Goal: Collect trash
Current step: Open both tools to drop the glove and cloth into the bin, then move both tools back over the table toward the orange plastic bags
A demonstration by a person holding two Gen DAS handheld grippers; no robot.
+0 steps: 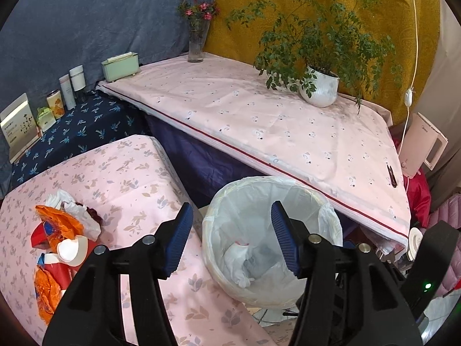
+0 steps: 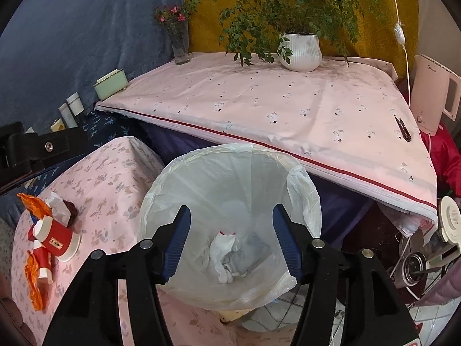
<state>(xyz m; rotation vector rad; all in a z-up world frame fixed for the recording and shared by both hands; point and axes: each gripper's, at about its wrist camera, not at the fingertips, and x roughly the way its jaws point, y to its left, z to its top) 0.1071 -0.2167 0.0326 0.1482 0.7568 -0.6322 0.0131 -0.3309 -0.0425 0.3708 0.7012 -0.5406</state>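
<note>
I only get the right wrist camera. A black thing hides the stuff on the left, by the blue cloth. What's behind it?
Observer: That black thing looks like part of the left gripper. Behind it, a white box with a plant drawing stands on the dark blue cloth.
Operator: Is anything next to the box?
Observer: Yes, a small green packet, between the box and an orange-patterned can.
Operator: Is the left gripper holding any trash?
Observer: No. It is open and empty, and it points toward the bin.
</note>
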